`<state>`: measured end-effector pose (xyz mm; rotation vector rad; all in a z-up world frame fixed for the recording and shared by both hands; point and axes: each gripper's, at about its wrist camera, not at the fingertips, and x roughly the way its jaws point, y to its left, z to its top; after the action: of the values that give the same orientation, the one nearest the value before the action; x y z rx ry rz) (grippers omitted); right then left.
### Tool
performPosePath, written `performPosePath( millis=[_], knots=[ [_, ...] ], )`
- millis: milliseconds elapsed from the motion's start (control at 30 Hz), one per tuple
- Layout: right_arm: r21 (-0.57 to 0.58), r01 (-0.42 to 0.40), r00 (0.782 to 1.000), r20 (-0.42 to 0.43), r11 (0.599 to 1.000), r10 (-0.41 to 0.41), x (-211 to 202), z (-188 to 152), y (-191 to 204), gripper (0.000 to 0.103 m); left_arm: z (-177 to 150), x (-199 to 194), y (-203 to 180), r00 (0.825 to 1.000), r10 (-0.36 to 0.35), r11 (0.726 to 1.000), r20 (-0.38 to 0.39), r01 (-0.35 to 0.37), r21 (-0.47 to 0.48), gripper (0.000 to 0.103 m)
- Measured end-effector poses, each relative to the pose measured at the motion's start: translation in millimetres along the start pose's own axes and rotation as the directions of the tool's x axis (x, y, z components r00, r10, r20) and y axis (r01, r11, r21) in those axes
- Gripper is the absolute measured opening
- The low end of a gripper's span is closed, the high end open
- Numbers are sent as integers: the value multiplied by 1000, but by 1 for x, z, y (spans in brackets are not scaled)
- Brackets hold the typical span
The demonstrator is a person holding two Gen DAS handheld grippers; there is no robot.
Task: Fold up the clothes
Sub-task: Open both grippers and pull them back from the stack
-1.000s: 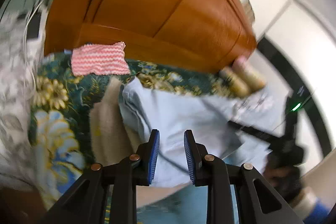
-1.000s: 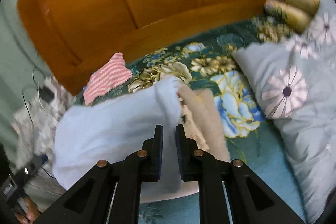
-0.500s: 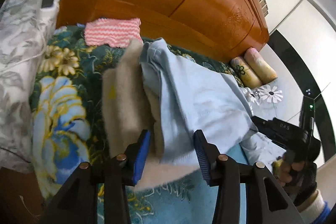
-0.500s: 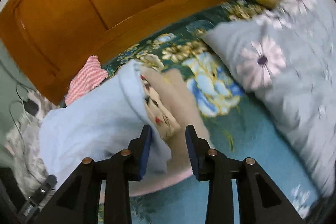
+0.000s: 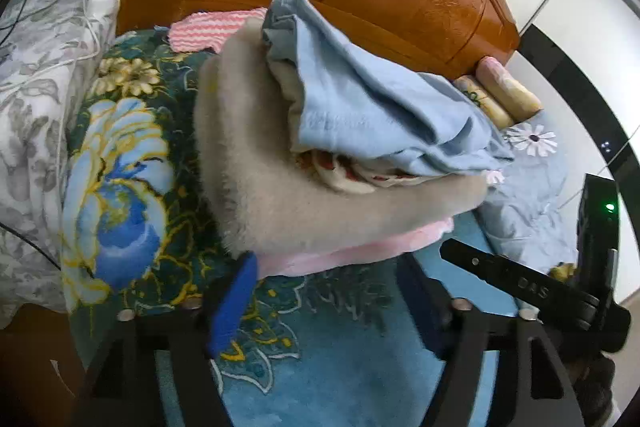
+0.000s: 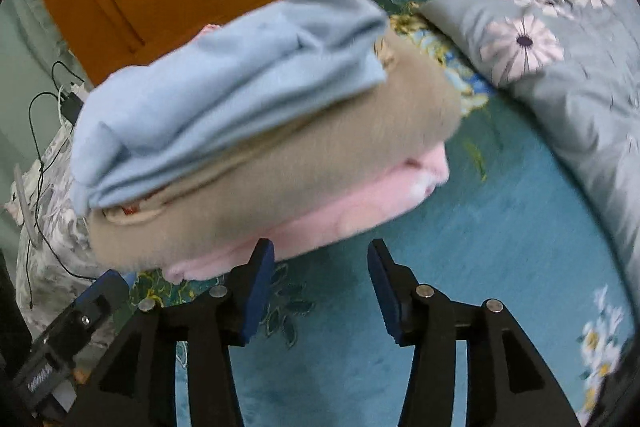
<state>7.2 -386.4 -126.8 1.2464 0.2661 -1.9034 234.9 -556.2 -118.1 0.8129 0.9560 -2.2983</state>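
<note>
Loosely, the blue garment (image 6: 224, 83) lies crumpled atop the folded stack (image 6: 280, 163).

Light-blue garment (image 5: 372, 107); beige fleece (image 5: 280, 195); pink layer (image 6: 352, 215); teal floral bedspread (image 5: 120, 163).

Both wrist views closely face one clothes pile (image 5: 340, 163).

Even indoor light, fisheye-warped, slight blur
</note>
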Motion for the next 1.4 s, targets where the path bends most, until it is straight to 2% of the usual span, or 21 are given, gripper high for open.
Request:
performPosePath(
  millis=[33, 133, 167, 200, 333, 433, 500, 567, 600, 767, 867, 1033, 1233, 1400],
  knots=[
    [14, -9, 1000, 5, 1000, 9, 1, -4, 0, 66, -3, 0, 0, 1000, 8, 1000, 9, -8, 3, 83],
    [36, -49, 999, 17, 998, 48, 4, -15, 1, 72, -8, -1, 1, 999, 24, 1000, 36, -24, 7, 93],
    [26, -50, 999, 18, 998, 49, 5, -17, 3, 72, -9, 0, 1, 998, 34, 999, 43, -34, 8, 100],
    [11, -48, 999, 23, 999, 47, 6, -19, 6, 73, -9, 1, 1, 998, 44, 999, 51, -44, 10, 103],
    [-56, -6, 995, 99, 998, 12, -2, -23, 18, 75, -13, 3, 1, 993, 83, 996, 82, -84, 16, 103],
    [-80, 34, 974, 224, 996, -15, -12, -29, 24, 76, -15, 5, 1, 988, 111, 993, 105, -114, 20, 103],
    [-82, 50, 965, 261, 995, -27, -13, -33, 26, 77, -17, 6, -1, 985, 126, 991, 121, -131, 30, 103],
    [-80, 61, 960, 277, 995, -37, -11, -36, 25, 83, -19, 8, -3, 983, 128, 990, 134, -135, 43, 103],
    [-76, 71, 957, 285, 995, -47, -10, -38, 24, 90, -19, 9, -3, 982, 127, 990, 137, -135, 48, 103],
    [-58, 118, 942, 323, 991, -94, -3, -49, 19, 91, -22, 18, -2, 974, 163, 983, 154, -175, 65, 103],
    [-54, 129, 944, 313, 990, -105, 6, -53, 12, 91, -24, 20, 0, 971, 173, 980, 167, -186, 66, 103],
    [-54, 178, 923, 355, 983, -147, 7, -56, 11, 102, -26, 23, 3, 963, 173, 980, 205, -190, 67, 103],
    [-45, 206, 897, 407, 977, -170, 8, -58, 10, 103, -29, 25, 3, 955, 176, 977, 237, -199, 77, 103],
    [-38, 215, 890, 418, 976, -180, 10, -63, 9, 103, -33, 27, 2, 951, 182, 973, 250, -211, 94, 103]
  ],
)
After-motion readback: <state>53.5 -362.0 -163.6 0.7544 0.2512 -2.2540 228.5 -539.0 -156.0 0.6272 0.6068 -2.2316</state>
